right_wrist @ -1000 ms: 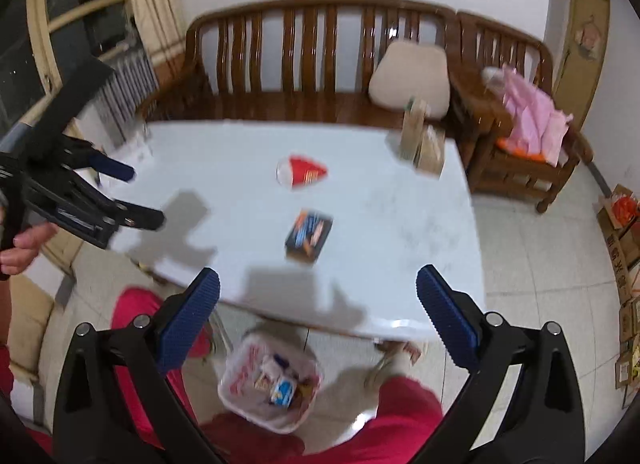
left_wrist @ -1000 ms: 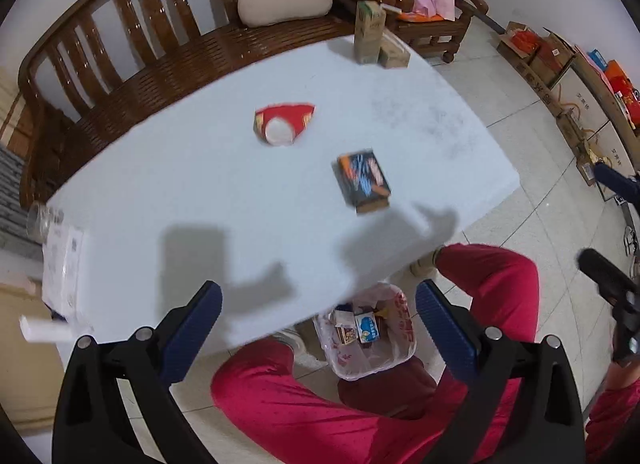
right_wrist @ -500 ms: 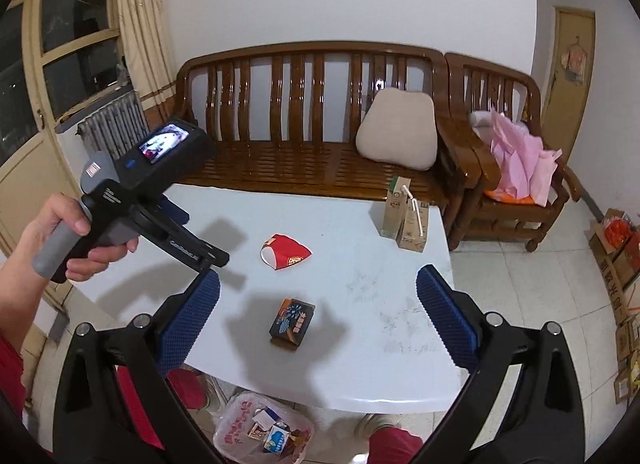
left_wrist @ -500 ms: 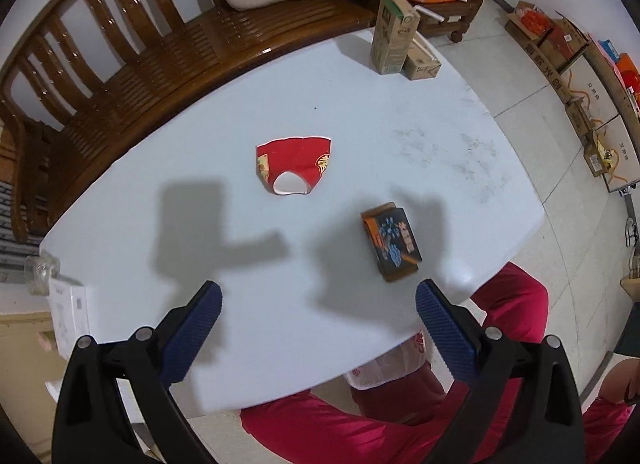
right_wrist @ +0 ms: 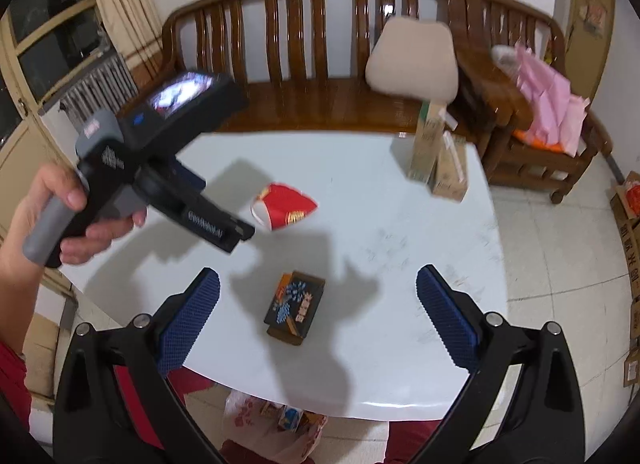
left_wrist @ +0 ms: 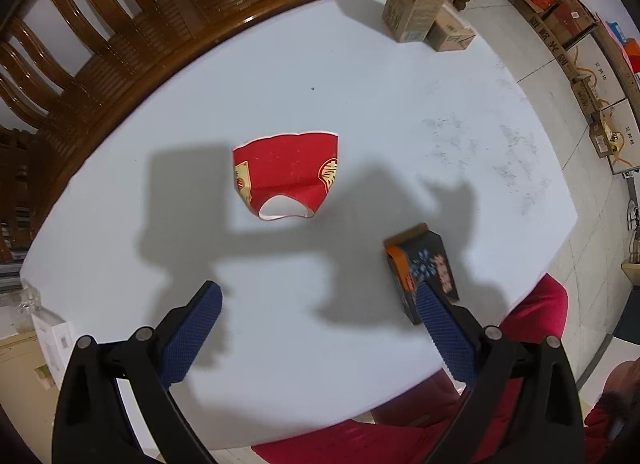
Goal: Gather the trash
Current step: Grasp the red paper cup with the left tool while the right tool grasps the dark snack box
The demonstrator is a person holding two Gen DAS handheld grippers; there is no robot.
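Note:
A crushed red paper cup [left_wrist: 286, 180] lies on its side mid-table, ahead of my open left gripper [left_wrist: 316, 304], which hovers above the white table [left_wrist: 280, 76] with nothing between its fingers. A small dark box with orange flaps [left_wrist: 422, 270] lies by the left gripper's right finger. In the right wrist view the same box [right_wrist: 295, 306] sits between the fingers of my open right gripper [right_wrist: 318, 292], lower down on the table. The red cup [right_wrist: 285, 206] lies beyond it, with the left gripper's body held in a hand [right_wrist: 80, 220] just left of it.
Two tan cartons [right_wrist: 438, 160] stand at the table's far right corner. A wooden bench [right_wrist: 320, 48] with a beige cushion [right_wrist: 414, 58] runs behind the table. A plastic trash bag [right_wrist: 276, 420] with wrappers sits on the floor under the near edge, by red-trousered legs [left_wrist: 400, 428].
The left gripper has moved forward over the table and nearer the red cup. The right gripper has tilted down towards the dark box. Both stay open.

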